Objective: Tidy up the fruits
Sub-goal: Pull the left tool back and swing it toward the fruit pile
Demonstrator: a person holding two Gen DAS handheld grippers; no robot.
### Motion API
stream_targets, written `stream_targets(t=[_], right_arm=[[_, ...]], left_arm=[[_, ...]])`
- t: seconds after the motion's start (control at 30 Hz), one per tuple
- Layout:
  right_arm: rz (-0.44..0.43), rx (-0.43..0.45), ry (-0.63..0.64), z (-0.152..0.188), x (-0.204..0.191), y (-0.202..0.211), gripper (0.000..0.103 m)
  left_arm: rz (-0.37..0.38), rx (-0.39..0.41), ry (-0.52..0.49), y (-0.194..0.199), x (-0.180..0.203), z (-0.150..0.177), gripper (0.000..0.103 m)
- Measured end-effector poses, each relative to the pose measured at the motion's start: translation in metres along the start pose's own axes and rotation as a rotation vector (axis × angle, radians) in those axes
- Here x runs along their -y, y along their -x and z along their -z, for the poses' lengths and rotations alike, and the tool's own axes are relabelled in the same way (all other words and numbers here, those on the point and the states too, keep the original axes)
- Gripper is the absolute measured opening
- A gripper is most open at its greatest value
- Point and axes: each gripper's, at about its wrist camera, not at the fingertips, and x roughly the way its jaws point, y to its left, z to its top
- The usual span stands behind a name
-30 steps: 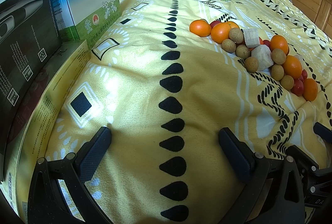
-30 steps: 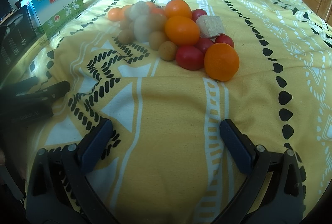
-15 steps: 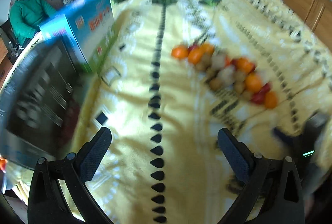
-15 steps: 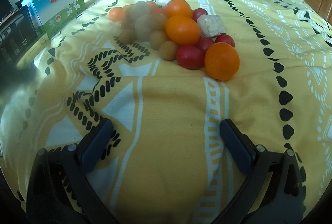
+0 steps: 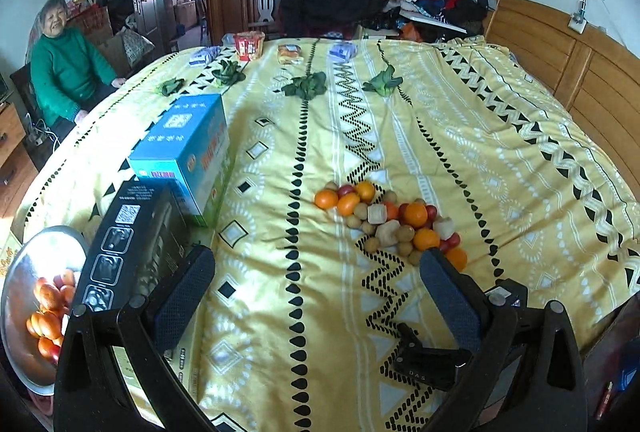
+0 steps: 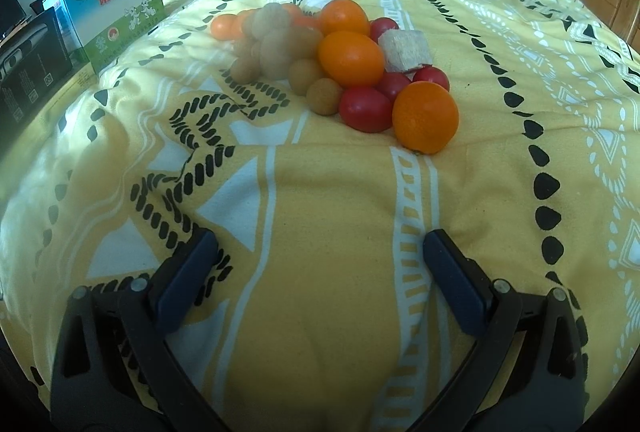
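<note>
A pile of fruit lies on the yellow patterned bedspread: oranges, red tomatoes, small brown round fruits and pale cut chunks. In the right wrist view the pile is close ahead, with an orange and a red tomato nearest. My left gripper is open and empty, held high above the bed, left of the pile. My right gripper is open and empty, low over the bedspread in front of the pile. A metal bowl with oranges and tomatoes stands at the far left.
A blue and green box and a black box stand on the bed's left side. Leafy greens and snack packs lie at the far end. A person in green sits at the left. A wooden headboard is at the right.
My left gripper has risen high and pulled back, so the whole bed and the metal bowl now show. My right gripper has stayed in place, open.
</note>
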Motion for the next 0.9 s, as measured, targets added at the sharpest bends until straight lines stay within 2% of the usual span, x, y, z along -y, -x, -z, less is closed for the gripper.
stream_targets(t=[0.27, 0.9], right_arm=[[0.0, 0.0, 0.0, -0.0001, -0.0001, -0.0001, 0.103], [0.0, 0.0, -0.001, -0.0009, -0.0006, -0.0011, 0.103]], left_arm=[[0.0, 0.022, 0.003, 0.0082, -0.0019, -0.0087, 0.103], [0.005, 0.002, 0.004, 0.0004, -0.0033, -0.0107, 0.103]])
